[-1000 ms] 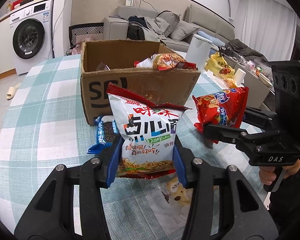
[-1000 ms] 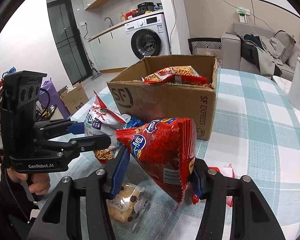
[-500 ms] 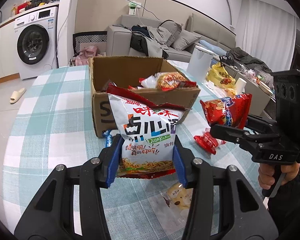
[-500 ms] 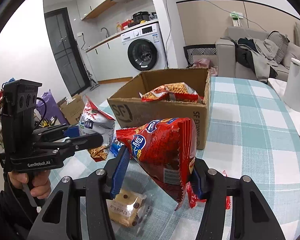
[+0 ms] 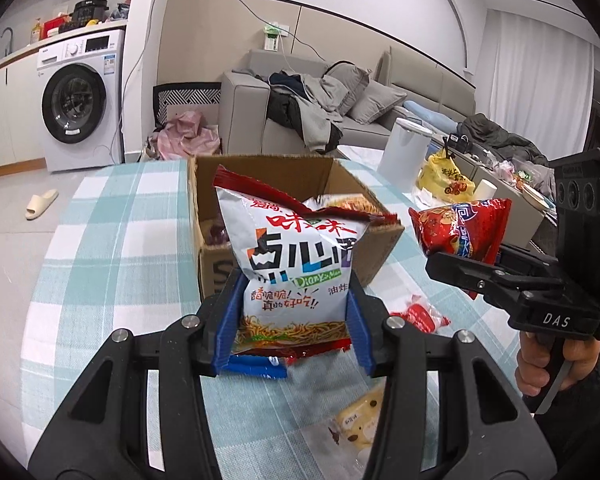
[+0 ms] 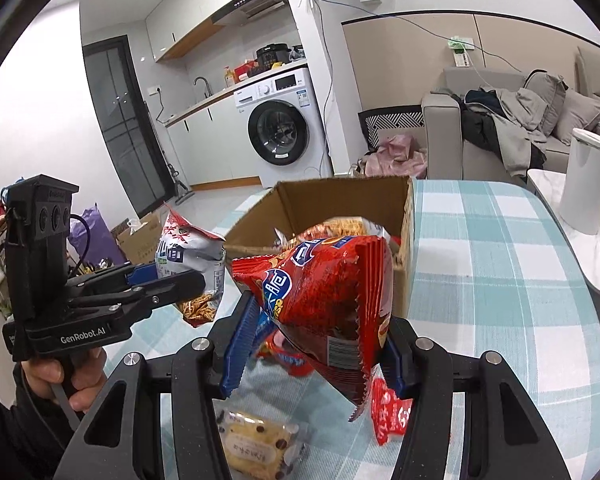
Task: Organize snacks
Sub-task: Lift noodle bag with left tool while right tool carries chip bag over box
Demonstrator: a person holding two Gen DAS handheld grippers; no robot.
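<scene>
Left gripper (image 5: 294, 330) clamped on white noodle bag (image 5: 296, 256), held above table before box (image 5: 374, 256) | right gripper (image 6: 318, 350) clamped on red chip bag (image 6: 324, 296) near box's front edge | advice: clear rim, release low inside, one bag at a time.

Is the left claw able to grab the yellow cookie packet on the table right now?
Probably not: the left claw is shut on the white noodle snack bag, while the yellow cookie packet lies below.
</scene>
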